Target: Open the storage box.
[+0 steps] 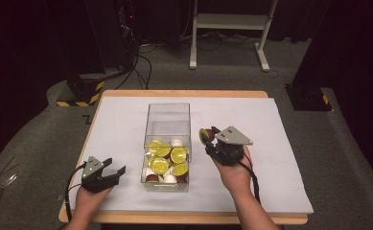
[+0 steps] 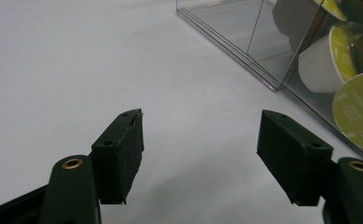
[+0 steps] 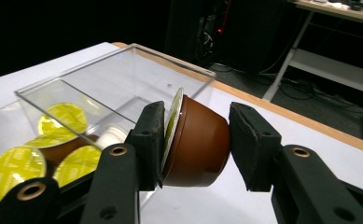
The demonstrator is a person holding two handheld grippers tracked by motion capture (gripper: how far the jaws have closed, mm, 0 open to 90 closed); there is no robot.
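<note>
Clamping a brown coffee capsule point(image 3: 195, 142) sideways, the right claw point(image 1: 209, 139) hovers beside the clear box point(image 1: 169, 111); the left claw point(image 1: 118, 173) rests apart on the tabletop point(image 1: 251, 120).

1 clear box point(image 1: 169, 115), approx 9 capsules point(image 1: 159, 165) inside, 1 brown capsule point(image 3: 195, 142) outside, 2 tools.
</note>
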